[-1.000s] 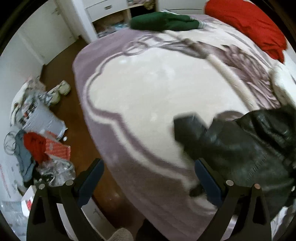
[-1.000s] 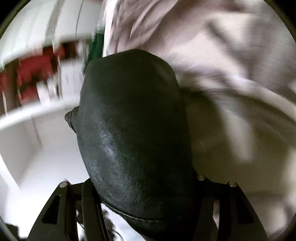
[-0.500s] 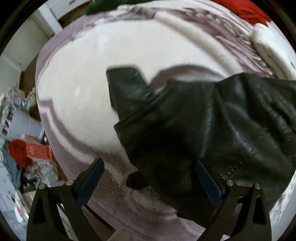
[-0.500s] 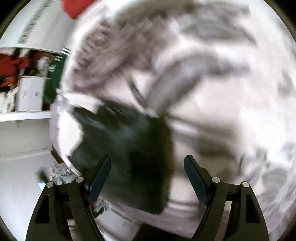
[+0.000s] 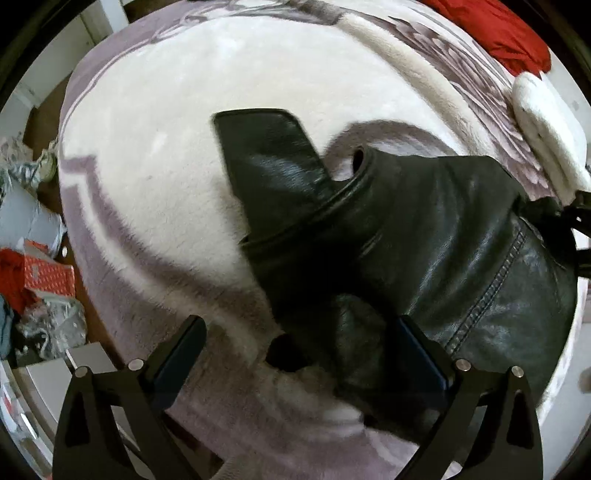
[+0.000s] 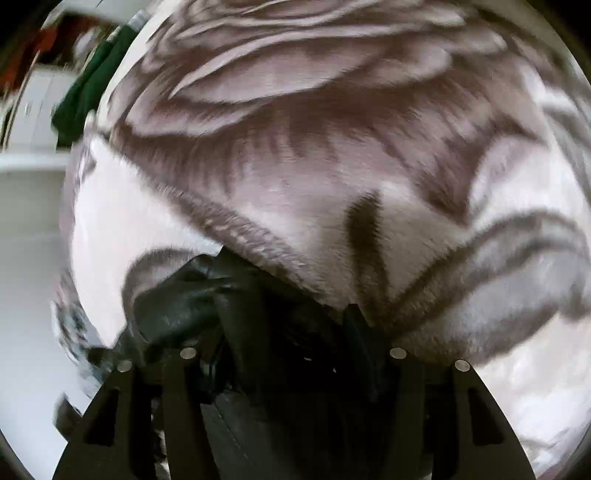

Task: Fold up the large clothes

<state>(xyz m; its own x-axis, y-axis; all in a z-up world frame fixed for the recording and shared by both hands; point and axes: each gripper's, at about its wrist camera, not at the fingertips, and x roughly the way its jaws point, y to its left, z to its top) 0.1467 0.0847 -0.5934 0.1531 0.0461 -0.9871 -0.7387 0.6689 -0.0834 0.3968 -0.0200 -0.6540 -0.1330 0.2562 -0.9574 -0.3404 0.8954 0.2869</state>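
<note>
A black leather jacket point(image 5: 424, 251) lies crumpled on the cream and mauve blanket point(image 5: 177, 122) of the bed, one sleeve point(image 5: 269, 166) stretched toward the far left. My left gripper point(image 5: 295, 347) is open just above the jacket's near edge, its right finger over the leather. In the right wrist view my right gripper point(image 6: 291, 325) has its fingers drawn close on a fold of the jacket point(image 6: 184, 295), low over the blanket point(image 6: 332, 147). That view is blurred.
A red garment point(image 5: 498, 29) and a white folded towel point(image 5: 546, 125) lie at the bed's far right. A green garment point(image 6: 88, 88) lies at the bed's far edge. Clutter and a red box point(image 5: 44, 273) cover the floor at left.
My left gripper moved closer over the jacket, which now fills more of its view. My right gripper, open half a second ago, dropped to the blanket and closed on a jacket fold.
</note>
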